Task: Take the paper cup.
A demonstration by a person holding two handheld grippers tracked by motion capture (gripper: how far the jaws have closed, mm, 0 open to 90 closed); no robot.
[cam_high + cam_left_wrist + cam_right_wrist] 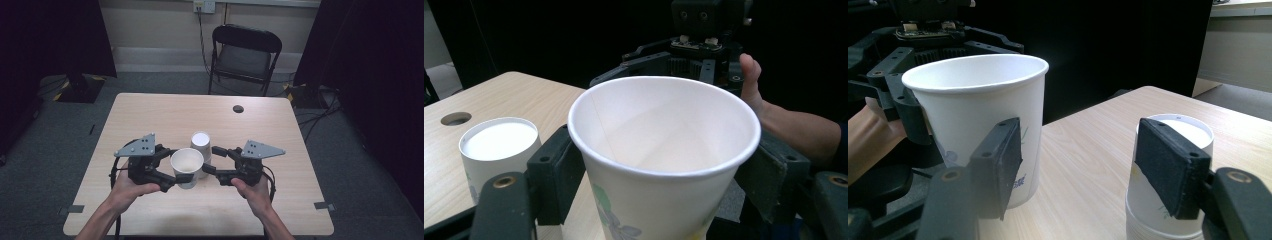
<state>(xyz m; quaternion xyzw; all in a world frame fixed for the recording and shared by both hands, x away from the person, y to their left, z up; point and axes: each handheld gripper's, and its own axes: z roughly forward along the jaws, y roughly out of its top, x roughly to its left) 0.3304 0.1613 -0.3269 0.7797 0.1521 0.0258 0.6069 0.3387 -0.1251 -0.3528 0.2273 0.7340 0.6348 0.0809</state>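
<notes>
Low over the near half of the wooden table [150, 107], both hands point their grippers inward. Left gripper [176, 167] brackets the upright, empty paper cup [187, 165], though whether its pads press is unclear. Right gripper [212, 159] stands released beside the upside-down cup [201, 143]; bare tabletop lies beyond.

Both forearms came in from the near edge, one hand on each tool. The left gripper [176, 165] pointed right, the right gripper [212, 159] pointed left, so their tips faced each other at the middle. Both pairs of jaws stood partly apart.
</notes>
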